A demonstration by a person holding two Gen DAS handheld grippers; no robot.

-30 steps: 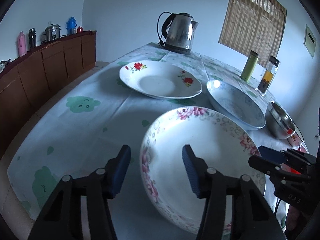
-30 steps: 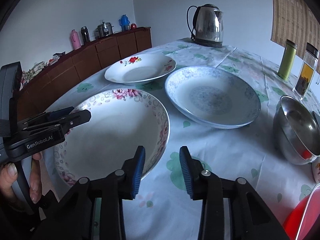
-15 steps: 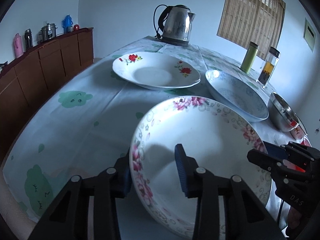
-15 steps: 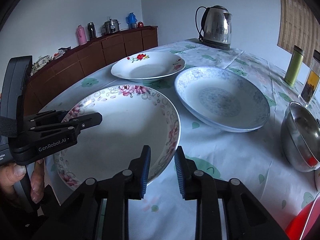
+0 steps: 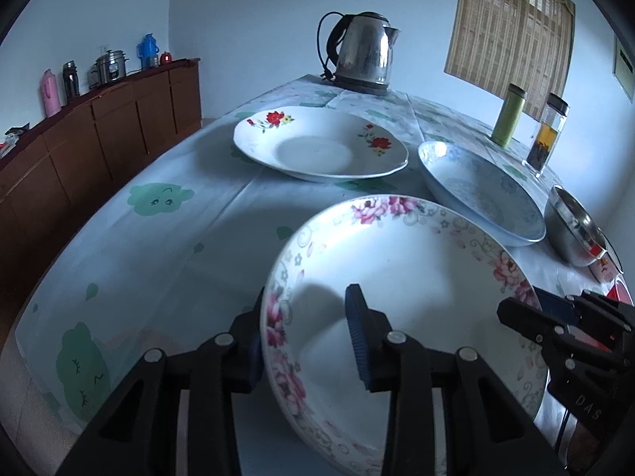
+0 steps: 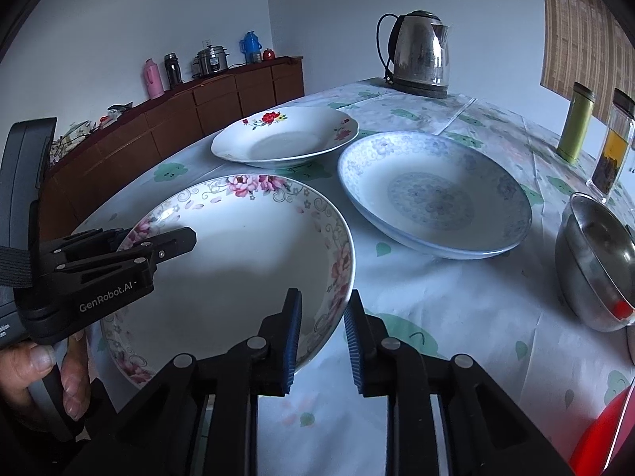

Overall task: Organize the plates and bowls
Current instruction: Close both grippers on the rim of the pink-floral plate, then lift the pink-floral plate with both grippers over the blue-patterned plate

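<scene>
The table [image 5: 166,246], under its cloud-print cloth, carries three large dishes: your pink-flowered plate [image 5: 416,277] nearest you, the blue-patterned plate [image 6: 432,194] just beyond it to the right, and the red-flowered plate [image 5: 321,142] further back near the kettle [image 5: 363,61]. A steel bowl [image 6: 595,258] sits at the right edge, well clear of the pink plate.

Your left gripper [image 5: 305,337] straddles the pink plate's near-left rim, one finger under the lip and one inside the well, narrowed onto it but not clearly clamped. Your right gripper [image 6: 319,333] brackets the opposite rim with its fingers part-open, a visible gap on either side of the edge.

To do this well, close both sets of fingers squarely across the rim before you lift, and squeeze together so the plate cannot pivot. Raise it level, keeping both hands at one height. The blue-patterned plate looks like the likeliest stacking target; lift high enough to clear its rim.
</scene>
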